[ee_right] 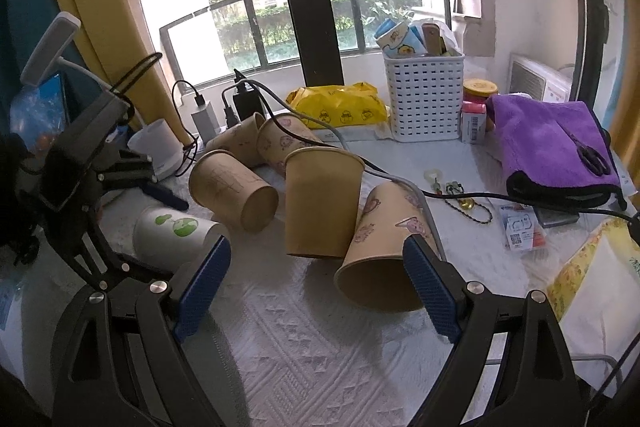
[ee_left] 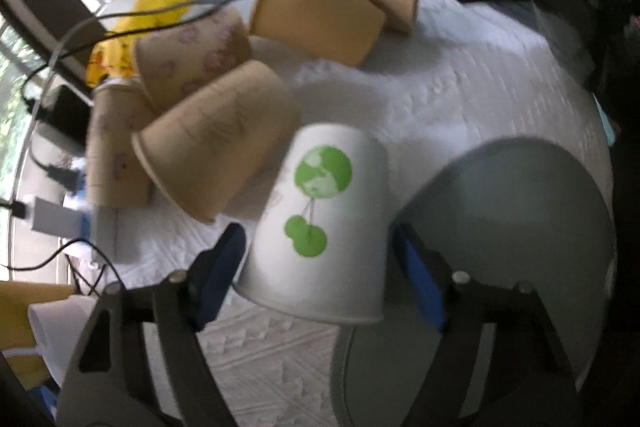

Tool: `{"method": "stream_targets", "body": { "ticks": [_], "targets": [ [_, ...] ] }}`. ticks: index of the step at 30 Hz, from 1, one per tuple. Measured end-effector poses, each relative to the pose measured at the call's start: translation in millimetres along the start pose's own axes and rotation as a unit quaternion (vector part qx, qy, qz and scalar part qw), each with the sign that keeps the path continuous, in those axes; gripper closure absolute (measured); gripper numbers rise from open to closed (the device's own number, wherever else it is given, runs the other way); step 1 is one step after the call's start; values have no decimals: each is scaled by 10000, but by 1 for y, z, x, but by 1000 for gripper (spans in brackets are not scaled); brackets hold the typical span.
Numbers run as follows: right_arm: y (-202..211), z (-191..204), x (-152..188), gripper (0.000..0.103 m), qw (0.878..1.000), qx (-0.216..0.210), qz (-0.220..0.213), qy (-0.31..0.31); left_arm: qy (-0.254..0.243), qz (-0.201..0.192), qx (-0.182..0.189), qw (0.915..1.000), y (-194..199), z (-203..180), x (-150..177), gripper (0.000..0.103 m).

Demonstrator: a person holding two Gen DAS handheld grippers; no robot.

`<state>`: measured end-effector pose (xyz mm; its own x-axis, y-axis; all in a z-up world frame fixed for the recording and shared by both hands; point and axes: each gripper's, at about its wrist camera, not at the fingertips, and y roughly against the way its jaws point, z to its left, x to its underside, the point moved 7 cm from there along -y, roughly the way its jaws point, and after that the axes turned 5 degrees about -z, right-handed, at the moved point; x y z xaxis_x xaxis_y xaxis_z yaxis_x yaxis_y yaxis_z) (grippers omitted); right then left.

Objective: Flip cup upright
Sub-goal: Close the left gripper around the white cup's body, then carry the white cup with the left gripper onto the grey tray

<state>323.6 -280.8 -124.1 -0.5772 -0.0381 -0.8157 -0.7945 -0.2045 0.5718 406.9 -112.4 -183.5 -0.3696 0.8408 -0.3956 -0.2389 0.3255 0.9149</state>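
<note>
A white paper cup [ee_left: 320, 223] with a green print sits between the fingers of my left gripper [ee_left: 320, 267], mouth toward the camera and tilted; the blue pads touch both of its sides. In the right wrist view the same cup [ee_right: 176, 235] is at the left, held in the left gripper. My right gripper [ee_right: 316, 287] is open and empty, just in front of a brown cup [ee_right: 384, 251] lying on its side. Several other brown paper cups [ee_right: 236, 187] lie tipped over on the white cloth.
A grey bowl-like object [ee_left: 520, 247] lies right of the white cup. Cables [ee_right: 400, 183] run across the cups. A white basket [ee_right: 424, 99], a yellow bag [ee_right: 340, 107], a purple towel [ee_right: 548, 147] and small items stand at the back and right.
</note>
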Motion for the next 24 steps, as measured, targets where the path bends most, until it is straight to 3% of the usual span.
{"method": "stream_targets", "body": {
  "ticks": [6, 12, 16, 24],
  "targets": [
    [-2, 1, -1, 13, 10000, 4, 6, 40, 162, -113, 165, 9997, -7, 3, 0, 38],
    [4, 5, -3, 13, 9999, -7, -25, 100, 419, -405, 306, 9978, 15, 3, 0, 39],
    [17, 15, -6, 13, 9997, -91, -140, 204, 556, -557, 168, 9968, 38, -11, 4, 39],
    [56, 40, -2, 13, 9983, -300, -350, 357, 631, -684, -101, 9956, 75, -102, 18, 39]
  ]
}}
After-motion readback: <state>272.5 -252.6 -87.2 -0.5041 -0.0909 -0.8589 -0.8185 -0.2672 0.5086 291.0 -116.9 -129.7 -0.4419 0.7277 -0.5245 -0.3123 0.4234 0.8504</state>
